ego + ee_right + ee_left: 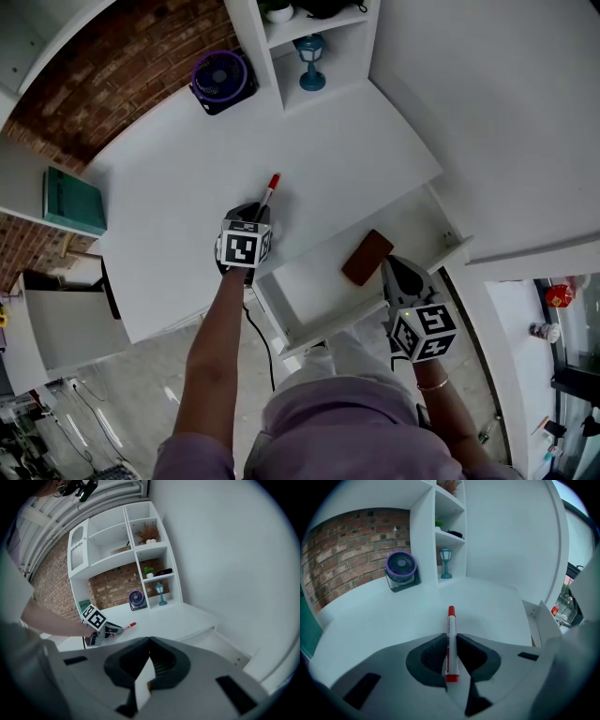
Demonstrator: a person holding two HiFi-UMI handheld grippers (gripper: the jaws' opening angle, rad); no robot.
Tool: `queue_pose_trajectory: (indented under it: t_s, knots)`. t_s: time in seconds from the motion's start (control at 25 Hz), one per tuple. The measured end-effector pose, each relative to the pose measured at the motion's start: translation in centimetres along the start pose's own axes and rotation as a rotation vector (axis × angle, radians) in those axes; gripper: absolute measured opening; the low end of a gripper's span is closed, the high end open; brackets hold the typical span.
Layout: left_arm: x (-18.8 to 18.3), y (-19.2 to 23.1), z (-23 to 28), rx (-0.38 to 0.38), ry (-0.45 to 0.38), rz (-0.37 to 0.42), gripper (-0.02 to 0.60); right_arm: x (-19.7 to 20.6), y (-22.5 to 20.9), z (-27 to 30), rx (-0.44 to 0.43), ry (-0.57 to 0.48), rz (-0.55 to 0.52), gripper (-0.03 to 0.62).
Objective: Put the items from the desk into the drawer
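The left gripper (450, 638) is clenched on 1 red-capped marker (451, 618), low over the white desk (337, 141) and near its front edge, cap pointing toward the back shelves. Bare desktop runs from the marker to 1 purple fan (222, 80) and 1 blue lantern lamp (310, 62) at the rear. Below that edge, 1 drawer (309, 281) stands open, with 1 brown flat item (367, 257) inside and bare floor to its left. The right gripper (389, 266) hangs over the drawer's right end, jaws pressed together on nothing.
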State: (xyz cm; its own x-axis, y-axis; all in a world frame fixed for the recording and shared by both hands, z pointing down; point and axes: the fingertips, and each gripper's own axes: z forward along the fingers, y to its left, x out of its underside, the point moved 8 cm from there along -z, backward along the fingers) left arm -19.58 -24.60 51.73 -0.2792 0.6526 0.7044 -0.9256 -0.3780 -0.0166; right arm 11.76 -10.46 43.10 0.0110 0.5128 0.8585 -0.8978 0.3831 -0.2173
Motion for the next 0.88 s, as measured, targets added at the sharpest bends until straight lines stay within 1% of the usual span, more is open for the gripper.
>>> queue_pose_trajectory:
  t_s: [0.32,0.52,0.72,0.88]
  knots:
    - [-0.6,-2.7,-2.6,0.052,-0.087,0.003,0.067,0.3,0.1,-0.1,-0.005,0.001,0.008,0.003]
    - [-0.9,-4.7,-4.8,0.091,-0.138,0.030,0.067,0.2,0.8,-0.1,-0.018,-0.006,0.005,0.003]
    - [-0.9,-7.0,-6.7,0.138,-0.168,0.059,0.067,0.5,1.1,-0.5,-0.022,-0.009,0.005,0.003]
    - [-0.6,-8.4,-7.9,0.170,-0.175,0.081,0.067,0.9,1.7,-1.1,-0.020,-0.014,0.010,0.005]
